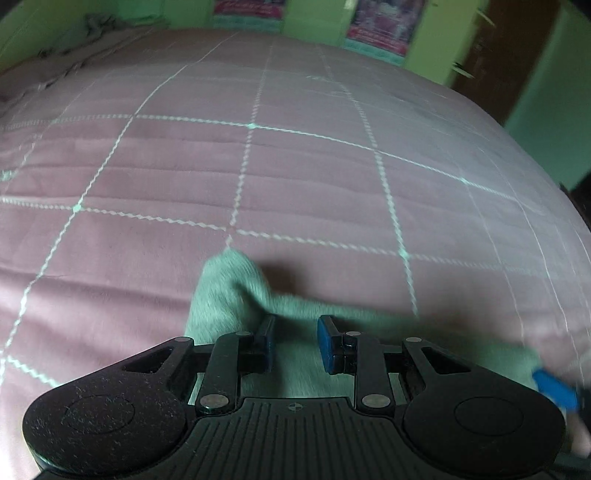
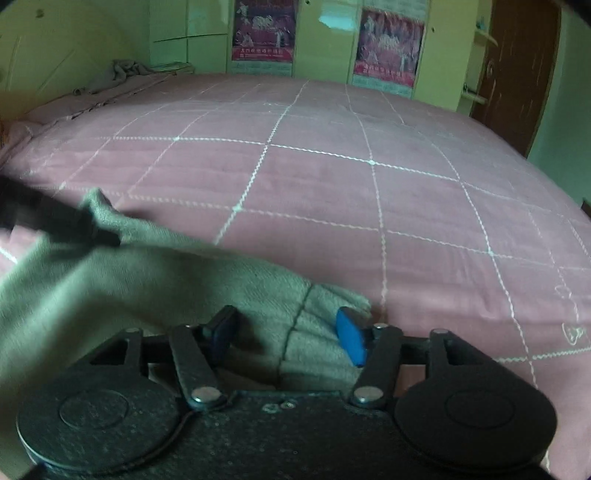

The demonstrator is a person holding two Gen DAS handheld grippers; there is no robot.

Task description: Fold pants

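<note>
Grey-green pants [image 1: 229, 295] lie on the pink quilted bed [image 1: 295, 166]. In the left wrist view my left gripper [image 1: 295, 345] is open, its blue pads apart with pants cloth lying between and under them; a corner of the cloth stands up ahead. In the right wrist view my right gripper [image 2: 288, 332] is open over the ribbed end of the pants [image 2: 321, 332]. The left gripper [image 2: 55, 221] shows dark and blurred at the left, on the cloth. The right gripper's blue pad [image 1: 557, 387] shows at the lower right of the left wrist view.
The bed [image 2: 332, 184] spreads wide ahead with white stitched squares. Crumpled bedding [image 2: 122, 72] lies at the far left corner. Green cupboards with posters [image 2: 264, 31] stand behind, and a brown door [image 2: 517, 74] is at the right.
</note>
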